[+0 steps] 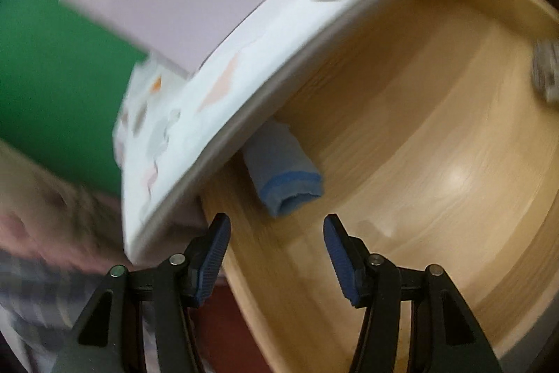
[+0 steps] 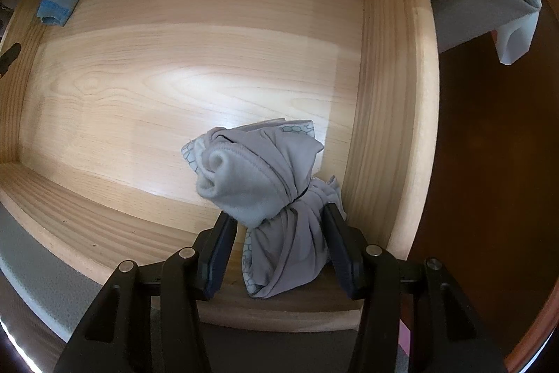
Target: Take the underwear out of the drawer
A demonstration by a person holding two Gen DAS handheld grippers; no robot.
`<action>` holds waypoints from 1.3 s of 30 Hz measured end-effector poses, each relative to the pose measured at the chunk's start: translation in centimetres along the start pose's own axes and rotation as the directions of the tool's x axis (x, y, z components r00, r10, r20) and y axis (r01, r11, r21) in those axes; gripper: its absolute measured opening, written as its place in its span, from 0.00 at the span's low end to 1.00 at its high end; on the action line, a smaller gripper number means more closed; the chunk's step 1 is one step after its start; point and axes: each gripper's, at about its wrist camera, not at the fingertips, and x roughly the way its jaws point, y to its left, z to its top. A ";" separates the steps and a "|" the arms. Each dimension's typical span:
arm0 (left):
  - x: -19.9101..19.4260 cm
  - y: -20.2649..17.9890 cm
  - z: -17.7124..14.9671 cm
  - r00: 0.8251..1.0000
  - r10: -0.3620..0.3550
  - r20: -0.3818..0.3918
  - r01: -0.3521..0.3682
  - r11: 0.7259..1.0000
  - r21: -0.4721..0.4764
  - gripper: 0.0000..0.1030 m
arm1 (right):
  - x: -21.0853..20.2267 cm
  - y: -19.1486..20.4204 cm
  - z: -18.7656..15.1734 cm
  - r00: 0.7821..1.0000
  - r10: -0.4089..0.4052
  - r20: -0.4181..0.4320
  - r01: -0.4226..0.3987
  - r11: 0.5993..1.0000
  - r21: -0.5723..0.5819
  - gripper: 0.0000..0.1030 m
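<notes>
I'm over the wooden drawer [image 2: 181, 65], its floor mostly bare, walls close at my right. My right gripper [image 2: 276, 233] has its jaws clamped on grey underwear [image 2: 258, 177] near the right wall. A rolled blue pair [image 1: 284, 177] lies beyond my left gripper [image 1: 276, 229], jaws wide and holding nothing.

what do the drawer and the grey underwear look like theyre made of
Drawer: light wood or wood-look laminate, with visible grain and a soft sheen; which one is unclear.
Grey underwear: soft, matte stretch knit, probably cotton blend, bunching in folds between the right gripper fingers.
</notes>
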 end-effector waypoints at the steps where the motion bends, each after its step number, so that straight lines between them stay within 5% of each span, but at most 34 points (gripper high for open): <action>1: -0.1 -0.6 -0.1 0.999 0.031 0.019 -0.032 0.998 0.045 0.55 | 0.0 0.3 -0.5 1.000 -0.001 0.000 0.001 1.000 0.001 0.47; 5: -0.3 -2.2 -0.7 0.993 0.088 0.084 -0.104 0.972 0.211 0.55 | -0.4 1.0 0.3 1.000 -0.004 0.000 0.004 1.000 0.002 0.47; 10: -0.1 -3.9 -1.9 0.970 0.161 0.184 -0.224 0.888 0.403 0.55 | -0.6 1.1 0.5 1.000 -0.004 0.003 0.004 1.000 0.001 0.47; 14: -0.2 -4.1 -2.8 0.960 0.157 0.230 -0.251 0.843 0.475 0.53 | -0.2 1.1 0.1 1.000 -0.003 0.004 0.003 1.000 0.001 0.47; 17: -0.1 -4.3 -3.2 0.964 0.130 0.233 -0.235 0.826 0.513 0.33 | -0.1 1.1 0.0 1.000 -0.004 0.003 0.004 1.000 0.001 0.47; 25: 0.5 -5.9 -4.7 0.957 0.137 0.254 -0.267 0.758 0.595 0.33 | -0.1 1.1 0.1 1.000 -0.004 0.003 0.004 1.000 -0.001 0.47; 39: 3.3 -6.1 -3.6 0.956 0.179 0.235 -0.289 0.729 0.621 0.35 | -0.3 1.0 0.1 1.000 -0.004 0.003 0.004 1.000 -0.002 0.47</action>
